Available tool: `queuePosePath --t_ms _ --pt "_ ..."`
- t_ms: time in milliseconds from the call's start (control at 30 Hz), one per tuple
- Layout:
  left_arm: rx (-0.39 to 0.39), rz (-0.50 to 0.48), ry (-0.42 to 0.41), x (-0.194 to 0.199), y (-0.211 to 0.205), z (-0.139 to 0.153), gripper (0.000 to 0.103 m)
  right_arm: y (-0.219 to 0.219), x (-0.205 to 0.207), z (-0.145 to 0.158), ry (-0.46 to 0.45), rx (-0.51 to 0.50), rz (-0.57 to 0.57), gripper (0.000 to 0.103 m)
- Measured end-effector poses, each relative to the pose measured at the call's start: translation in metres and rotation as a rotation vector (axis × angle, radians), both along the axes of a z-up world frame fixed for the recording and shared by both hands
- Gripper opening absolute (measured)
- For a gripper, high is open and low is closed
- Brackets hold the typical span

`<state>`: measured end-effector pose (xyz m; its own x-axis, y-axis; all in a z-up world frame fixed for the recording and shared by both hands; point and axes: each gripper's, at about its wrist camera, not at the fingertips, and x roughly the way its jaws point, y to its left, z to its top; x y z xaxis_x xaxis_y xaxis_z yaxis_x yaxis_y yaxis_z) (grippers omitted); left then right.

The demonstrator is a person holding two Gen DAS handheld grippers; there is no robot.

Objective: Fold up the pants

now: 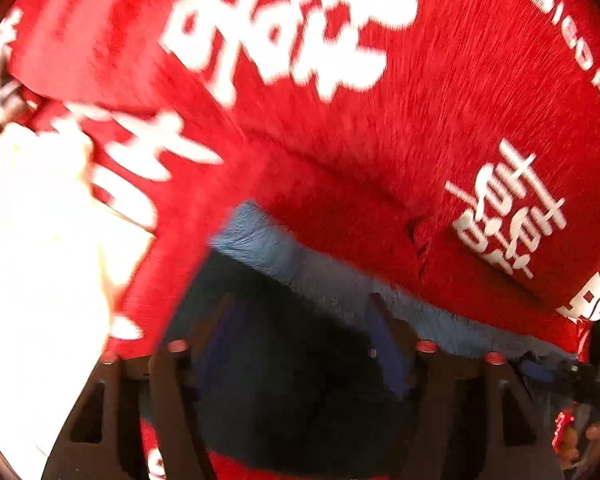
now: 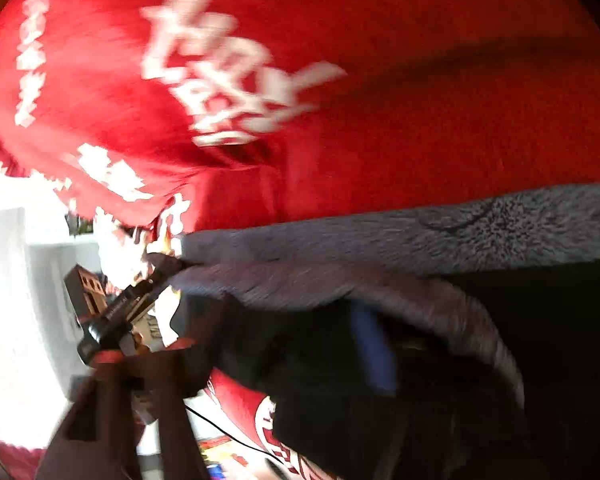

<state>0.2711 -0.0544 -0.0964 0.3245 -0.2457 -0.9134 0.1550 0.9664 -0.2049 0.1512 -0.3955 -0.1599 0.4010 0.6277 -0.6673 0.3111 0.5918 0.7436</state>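
Observation:
The pants (image 1: 300, 360) are dark navy with a lighter grey-blue fuzzy inner side (image 1: 340, 276). In the left wrist view they fill the gap between my left gripper's (image 1: 300, 320) fingers (image 1: 384, 340), which hold the cloth lifted above the red cloth. In the right wrist view the pants (image 2: 380, 360) drape over my right gripper (image 2: 300, 328), with the grey fuzzy edge (image 2: 420, 236) stretched sideways; one blue-padded finger (image 2: 374, 348) shows against the cloth. The left gripper's body (image 2: 116, 312) appears at the left of that view, holding the same edge.
A red cloth with large white characters (image 1: 292, 32) covers the surface under both grippers, and shows in the right wrist view (image 2: 228, 80). Bright white room and furniture (image 2: 16, 280) lie beyond its left edge. Both views are motion-blurred.

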Motion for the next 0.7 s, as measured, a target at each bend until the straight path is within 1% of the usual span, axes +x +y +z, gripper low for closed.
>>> queuePosePath --t_ms 33,67,100,133,167,233,267,300,333,367,400,467,533,567,600,667,700 --pt "0.004 0.0 0.0 -0.004 0.004 0.006 0.067 0.005 -0.004 0.011 -0.027 -0.007 0.005 0.074" --pt "0.009 -0.004 0.008 -0.006 0.006 0.007 0.067 0.012 -0.008 0.023 -0.063 -0.009 0.018 0.072" --pt "0.022 -0.015 0.016 -0.008 0.004 0.004 0.067 0.018 -0.01 0.028 -0.088 -0.01 0.04 0.06" --pt "0.049 -0.037 0.029 -0.011 -0.002 -0.003 0.067 0.029 -0.008 0.032 -0.095 -0.024 0.073 0.053" --pt "0.077 -0.058 0.045 -0.009 -0.01 -0.013 0.067 0.044 -0.002 0.031 -0.085 -0.057 0.118 0.05" --pt "0.102 -0.091 0.07 -0.009 -0.028 -0.037 0.067 0.061 0.011 0.02 -0.056 -0.123 0.183 0.05" --pt "0.122 -0.097 0.071 -0.011 -0.036 -0.044 0.067 0.065 0.019 0.012 -0.039 -0.154 0.199 0.05" --pt "0.162 -0.095 0.067 -0.01 -0.044 -0.057 0.067 0.069 0.029 0.0 -0.019 -0.186 0.211 0.05" --pt "0.206 -0.093 0.036 -0.011 -0.049 -0.062 0.067 0.069 0.036 -0.008 -0.005 -0.216 0.211 0.05" --pt "0.238 -0.098 0.006 -0.011 -0.053 -0.064 0.07 0.059 0.037 -0.019 0.012 -0.257 0.203 0.05" --pt "0.269 -0.104 -0.008 -0.01 -0.057 -0.067 0.075 0.051 0.041 -0.026 0.025 -0.281 0.189 0.047" --pt "0.273 -0.106 -0.001 -0.009 -0.057 -0.068 0.075 0.02 0.043 -0.025 0.02 -0.206 0.08 0.046" --pt "0.285 -0.1 0.024 -0.01 -0.052 -0.062 0.075 -0.008 0.034 -0.015 0.006 -0.177 -0.027 0.049" --pt "0.292 -0.095 0.035 -0.012 -0.051 -0.06 0.075 -0.019 0.029 -0.009 -0.002 -0.165 -0.061 0.049" --pt "0.29 -0.091 0.044 -0.017 -0.047 -0.054 0.075 -0.033 0.018 -0.001 -0.013 -0.144 -0.098 0.053" --pt "0.283 -0.11 0.041 -0.03 -0.047 -0.043 0.075 -0.049 -0.005 0.012 -0.025 -0.108 -0.13 0.059" --pt "0.286 -0.128 0.039 -0.038 -0.049 -0.038 0.075 -0.054 -0.019 0.018 -0.024 -0.095 -0.135 0.059"
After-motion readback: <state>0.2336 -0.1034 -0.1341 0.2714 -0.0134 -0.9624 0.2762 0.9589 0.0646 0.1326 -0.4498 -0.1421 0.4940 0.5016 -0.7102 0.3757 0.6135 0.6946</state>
